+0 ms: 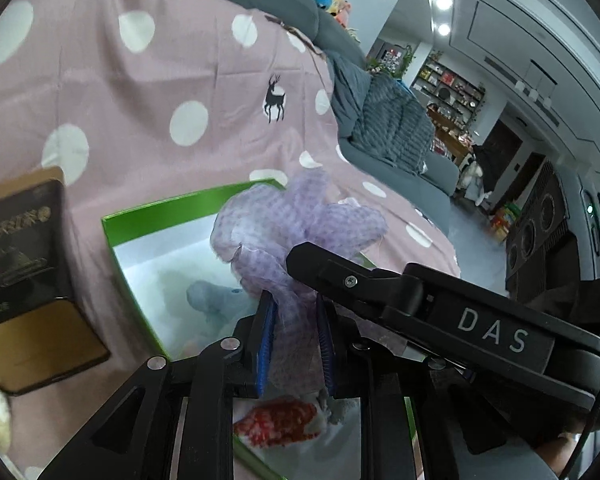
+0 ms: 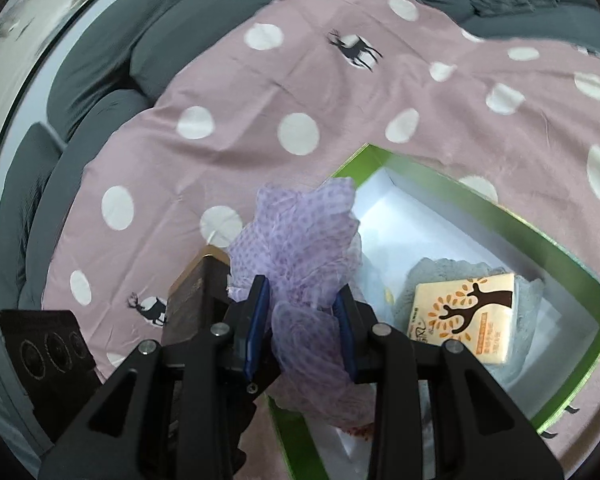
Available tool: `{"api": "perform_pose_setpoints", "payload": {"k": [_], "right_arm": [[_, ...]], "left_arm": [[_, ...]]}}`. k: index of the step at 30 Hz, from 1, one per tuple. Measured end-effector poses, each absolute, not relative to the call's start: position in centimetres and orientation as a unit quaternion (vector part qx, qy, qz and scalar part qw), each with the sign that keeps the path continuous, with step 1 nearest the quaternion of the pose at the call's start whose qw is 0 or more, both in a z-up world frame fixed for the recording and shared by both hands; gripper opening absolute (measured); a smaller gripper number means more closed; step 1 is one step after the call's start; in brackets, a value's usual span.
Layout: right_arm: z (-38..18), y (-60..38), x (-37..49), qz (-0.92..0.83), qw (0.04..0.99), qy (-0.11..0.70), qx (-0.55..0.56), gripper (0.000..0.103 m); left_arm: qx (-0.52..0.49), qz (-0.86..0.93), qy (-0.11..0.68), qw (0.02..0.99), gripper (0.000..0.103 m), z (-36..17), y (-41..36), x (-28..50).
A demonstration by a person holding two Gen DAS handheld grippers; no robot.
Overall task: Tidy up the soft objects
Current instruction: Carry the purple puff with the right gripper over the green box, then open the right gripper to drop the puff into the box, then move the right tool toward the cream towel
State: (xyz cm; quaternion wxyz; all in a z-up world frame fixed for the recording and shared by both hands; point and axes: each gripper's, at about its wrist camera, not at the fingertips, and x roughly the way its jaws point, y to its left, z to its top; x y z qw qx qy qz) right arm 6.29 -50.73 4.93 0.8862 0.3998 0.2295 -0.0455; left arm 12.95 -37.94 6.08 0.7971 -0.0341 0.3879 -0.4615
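Both claws are clamped on the same purple dotted mesh cloth: left claw (image 1: 296, 340) and right claw (image 2: 302, 332), holding the purple mesh cloth (image 1: 296, 224) right over the green box (image 1: 168, 210) on the bed. Looks like the drop-in step; next they need to lower it inside and let go.

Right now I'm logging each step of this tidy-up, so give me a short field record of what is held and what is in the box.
held item: crumpled lilac dotted cloth
left gripper: jaws shut on the cloth
right gripper: jaws shut on the cloth
container: green cardboard box with white inside, open
in box: yellow tissue pack with tree print on grey fluffy cloth
surface: pink polka-dot sheet
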Motion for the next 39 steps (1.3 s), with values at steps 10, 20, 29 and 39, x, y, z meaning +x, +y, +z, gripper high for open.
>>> {"api": "perform_pose_setpoints", "payload": {"k": [10, 20, 29, 39], "right_arm": [[3.8, -52.2, 6.4, -0.069, 0.87, 0.214, 0.439, 0.042], [5.4, -52.1, 4.4, -0.09, 0.879, 0.197, 0.425, 0.074], [8.2, -50.5, 2.0, -0.124, 0.9, 0.176, 0.379, 0.095], [10.5, -48.1, -2.3, -0.127, 0.918, 0.165, 0.338, 0.102]], "left_arm": [[-0.046, -0.458, 0.405, 0.79, 0.03, 5.9, -38.6, 13.0], [-0.009, -0.438, 0.387, 0.811, 0.08, 7.6, -37.6, 12.2], [-0.025, -0.436, 0.385, 0.813, 0.097, 10.1, -34.5, 11.2], [-0.07, -0.367, 0.37, 0.85, 0.097, 13.5, -24.3, 7.6]]}}
